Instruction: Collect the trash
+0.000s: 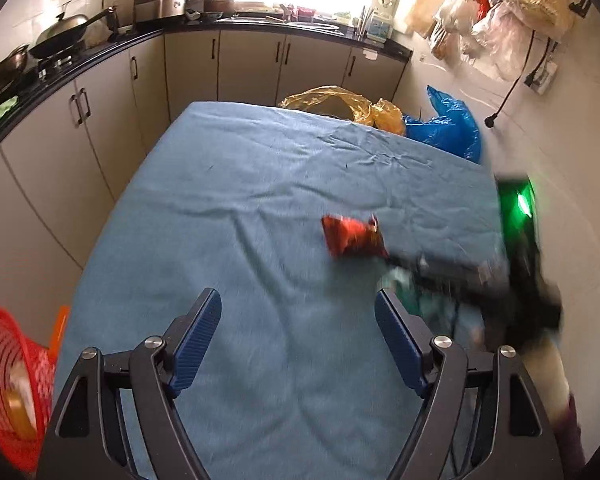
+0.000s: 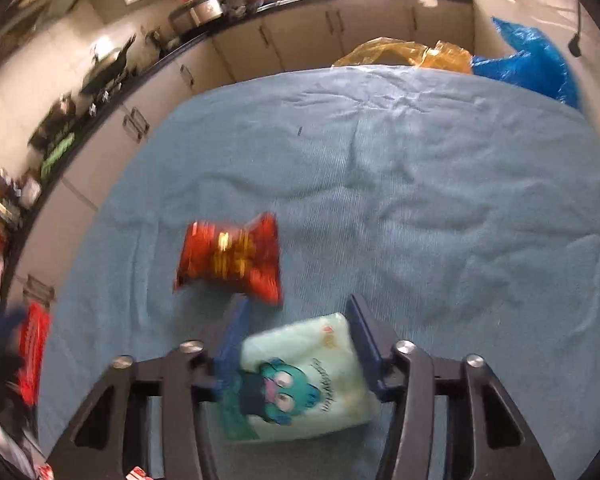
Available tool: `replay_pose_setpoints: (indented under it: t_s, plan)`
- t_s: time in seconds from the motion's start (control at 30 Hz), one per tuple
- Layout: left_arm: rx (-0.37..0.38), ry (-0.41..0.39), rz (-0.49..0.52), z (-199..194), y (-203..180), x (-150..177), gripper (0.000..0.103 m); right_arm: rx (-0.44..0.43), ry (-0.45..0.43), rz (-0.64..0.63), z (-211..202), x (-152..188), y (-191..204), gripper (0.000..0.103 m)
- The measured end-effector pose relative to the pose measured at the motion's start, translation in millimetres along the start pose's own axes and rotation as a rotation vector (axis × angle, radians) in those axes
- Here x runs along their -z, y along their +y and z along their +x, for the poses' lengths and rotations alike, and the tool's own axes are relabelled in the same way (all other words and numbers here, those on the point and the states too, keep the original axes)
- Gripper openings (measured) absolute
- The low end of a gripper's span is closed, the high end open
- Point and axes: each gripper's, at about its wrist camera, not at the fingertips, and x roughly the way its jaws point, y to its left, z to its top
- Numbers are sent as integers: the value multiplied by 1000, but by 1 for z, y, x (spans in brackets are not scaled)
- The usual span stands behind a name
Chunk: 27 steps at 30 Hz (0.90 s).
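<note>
A blue cloth covers the table. On it lies a crumpled red snack bag, seen in the right wrist view just ahead and left of my right gripper. That gripper is shut on a pale green tissue pack printed with a teal cartoon figure, both blue pads pressing its sides. In the left wrist view the right gripper is a blurred black shape at the right. My left gripper hangs open over bare cloth with nothing between its fingers.
A red slatted basket stands at the table's near left. Yellow and blue plastic bags sit behind the far edge. Kitchen cabinets and a dark counter with pans run along the left and back.
</note>
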Motion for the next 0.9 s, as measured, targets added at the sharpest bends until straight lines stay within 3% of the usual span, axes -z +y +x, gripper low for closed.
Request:
replay_pose_setpoints:
  t_s: [0.2, 0.27, 0.3, 0.6, 0.77, 0.8, 0.83, 0.9]
  plan:
    - [42, 33, 17, 56, -16, -30, 78, -53, 92, -15, -33, 53, -8, 55]
    - [45, 42, 51, 74, -26, -36, 78, -93, 66, 10, -42, 68, -19, 70]
    - [45, 52, 72, 83, -31, -39, 78, -126, 43, 26, -46, 72, -25, 72]
    - [77, 113, 162, 128, -49, -54, 78, -195, -18, 106, -50, 74, -53, 73]
    - [125, 205, 166, 139, -48, -41, 78, -198, -18, 115, -52, 76, -48, 73]
    - [112, 203, 178, 138, -51, -37, 76, -196, -20, 112, -55, 78, -48, 73]
    - [94, 198, 188, 135, -52, -34, 62, -195, -21, 109, -54, 78, -48, 73]
    - [90, 199, 174, 129, -52, -29, 46, -195, -20, 99, -54, 80, -46, 74]
